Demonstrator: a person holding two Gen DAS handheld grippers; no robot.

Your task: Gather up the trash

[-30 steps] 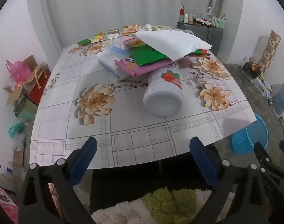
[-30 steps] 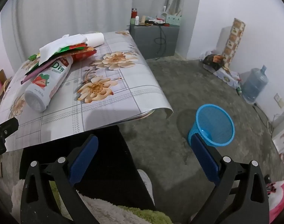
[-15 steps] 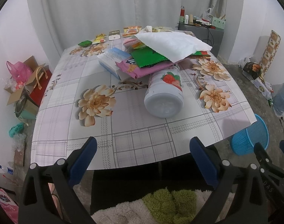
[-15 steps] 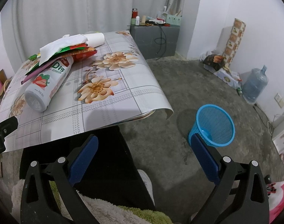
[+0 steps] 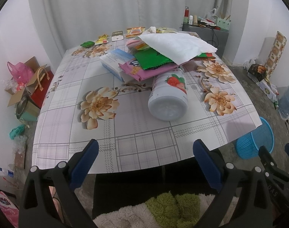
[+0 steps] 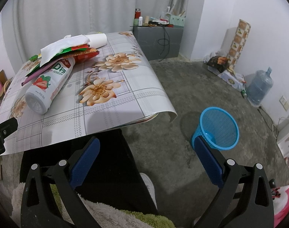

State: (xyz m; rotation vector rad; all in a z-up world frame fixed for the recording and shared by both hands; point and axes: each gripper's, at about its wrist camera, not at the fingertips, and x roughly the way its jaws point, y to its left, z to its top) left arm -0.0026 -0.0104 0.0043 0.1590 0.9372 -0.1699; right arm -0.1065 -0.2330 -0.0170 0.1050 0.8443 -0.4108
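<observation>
Left wrist view: left gripper (image 5: 145,156) is hovering spread and empty, the white strawberry-printed plastic bottle (image 5: 168,96) lying ahead beneath wrappers. Right gripper (image 6: 146,152), likewise gaping, is facing the blue mesh bin (image 6: 218,128). Collecting seems unstarted; next, reaching forward for the bottle.

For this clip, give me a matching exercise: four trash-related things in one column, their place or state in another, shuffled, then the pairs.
Things:
1. strawberry bottle
2. blue basket
3. white paper sheet
4. green crumpled wrapper

Places or states:
A. on the floor right of the table
B. on top of the wrapper pile
C. lying on its side, base toward the camera
D. alone near the table's far left corner

Pairs: 1-C, 2-A, 3-B, 4-D
</observation>
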